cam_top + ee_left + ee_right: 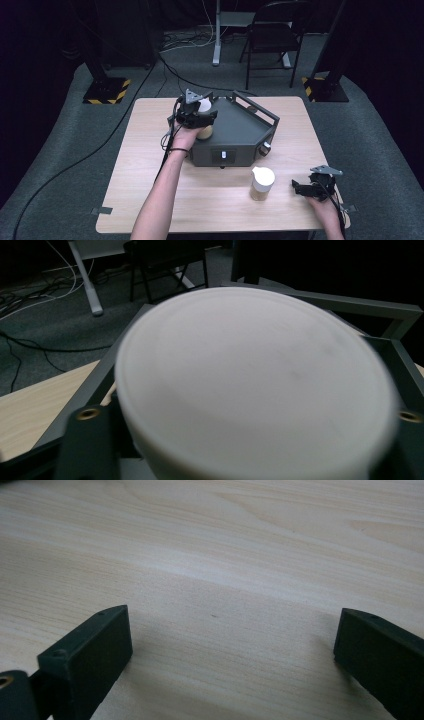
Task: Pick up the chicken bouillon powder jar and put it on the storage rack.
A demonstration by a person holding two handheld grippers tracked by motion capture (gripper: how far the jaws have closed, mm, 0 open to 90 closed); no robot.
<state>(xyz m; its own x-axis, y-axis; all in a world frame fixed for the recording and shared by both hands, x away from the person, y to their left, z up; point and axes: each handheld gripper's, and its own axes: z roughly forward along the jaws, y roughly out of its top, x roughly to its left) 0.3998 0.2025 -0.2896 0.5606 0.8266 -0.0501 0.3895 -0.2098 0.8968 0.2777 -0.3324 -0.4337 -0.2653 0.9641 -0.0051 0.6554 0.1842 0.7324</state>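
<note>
a white-lidded jar [204, 119] is held between the jaws of the left gripper [196, 114] over the near left corner of the grey scale [240, 131]; it should be lowered level and centred. the right gripper [311, 186] is rested wide open on the table [150, 150]

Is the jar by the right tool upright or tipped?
Upright: the jar stands on the table, white lid on top.
</note>
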